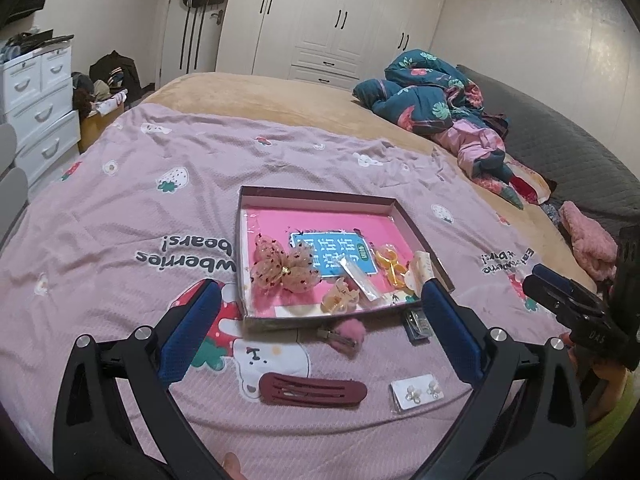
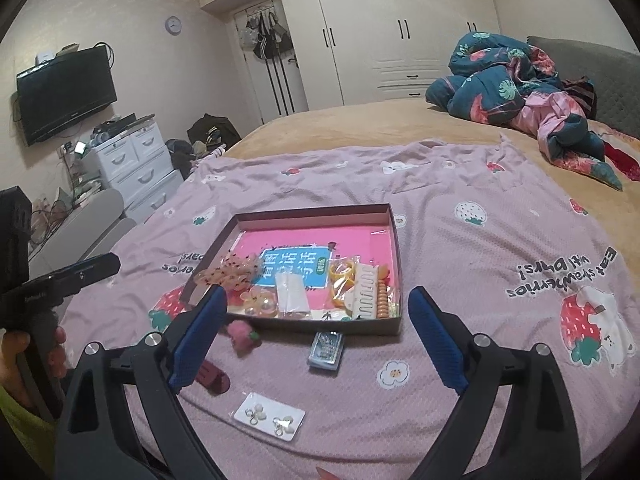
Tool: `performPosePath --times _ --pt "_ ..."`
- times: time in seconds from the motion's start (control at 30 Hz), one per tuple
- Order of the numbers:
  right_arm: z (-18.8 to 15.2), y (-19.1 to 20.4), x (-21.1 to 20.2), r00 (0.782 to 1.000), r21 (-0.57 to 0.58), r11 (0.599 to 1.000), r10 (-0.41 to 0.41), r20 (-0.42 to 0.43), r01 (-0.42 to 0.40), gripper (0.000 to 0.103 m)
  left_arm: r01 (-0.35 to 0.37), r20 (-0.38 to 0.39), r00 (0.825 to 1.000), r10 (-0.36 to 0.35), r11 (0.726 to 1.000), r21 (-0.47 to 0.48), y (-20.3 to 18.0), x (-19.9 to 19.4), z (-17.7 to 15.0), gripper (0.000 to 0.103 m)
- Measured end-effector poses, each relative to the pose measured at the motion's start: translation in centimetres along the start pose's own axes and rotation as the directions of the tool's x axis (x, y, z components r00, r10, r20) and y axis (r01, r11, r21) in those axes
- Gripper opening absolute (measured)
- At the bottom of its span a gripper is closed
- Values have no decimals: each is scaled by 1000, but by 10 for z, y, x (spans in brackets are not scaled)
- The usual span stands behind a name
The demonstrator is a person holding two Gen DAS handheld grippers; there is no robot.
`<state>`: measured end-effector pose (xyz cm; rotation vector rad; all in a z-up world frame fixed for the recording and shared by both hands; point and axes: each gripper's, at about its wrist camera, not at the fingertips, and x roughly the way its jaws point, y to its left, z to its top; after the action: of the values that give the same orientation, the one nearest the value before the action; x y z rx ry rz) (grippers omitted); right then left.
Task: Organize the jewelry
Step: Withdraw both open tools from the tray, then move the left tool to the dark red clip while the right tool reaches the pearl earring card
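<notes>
A shallow cardboard box (image 1: 316,193) (image 2: 396,240) with a pink lining lies on the bed and holds a dotted tulle bow (image 1: 282,266) (image 2: 230,272), a beige claw clip (image 1: 340,300), orange rings (image 1: 390,266) (image 2: 342,276) and a white comb clip (image 2: 366,288). In front of the box lie a pink pom-pom clip (image 1: 344,332) (image 2: 242,332), a dark red hair clip (image 1: 312,390) (image 2: 214,378), a card of pearl earrings (image 1: 416,394) (image 2: 270,416) and a small blue packet (image 1: 416,322) (image 2: 327,351). My left gripper (image 1: 320,302) and right gripper (image 2: 320,302) hover open above them, holding nothing.
A pink strawberry-print sheet (image 1: 160,208) (image 2: 480,248) covers the near bed. A bundled floral quilt (image 1: 432,100) (image 2: 516,88) lies at the far right. White drawers (image 1: 36,100) (image 2: 136,164) and wardrobes (image 1: 340,20) stand behind, and a wall television (image 2: 66,94) hangs at the left.
</notes>
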<state>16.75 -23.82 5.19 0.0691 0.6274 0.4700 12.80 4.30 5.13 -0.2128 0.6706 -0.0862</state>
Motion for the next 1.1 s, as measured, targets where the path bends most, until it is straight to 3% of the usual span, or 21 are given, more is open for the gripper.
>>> performPosePath --times 0.3,0.7,1.0,1.1 --pt "-13 9 -7 999 -36 999 17 -29 -18 91 -32 -22 999 32 999 -6 5 -6 -13 94" --pt "-42 19 7 994 -102 995 3 -109 -14 91 -53 -106 993 55 998 20 4 2 -48 94" --pt "-62 21 23 984 -127 991 5 -178 -28 91 -26 -168 986 25 1000 -1 11 13 -73 93" --pt "-72 26 34 975 -158 987 -2 -221 -34 91 2 -210 978 -7 1000 -24 14 20 -84 89"
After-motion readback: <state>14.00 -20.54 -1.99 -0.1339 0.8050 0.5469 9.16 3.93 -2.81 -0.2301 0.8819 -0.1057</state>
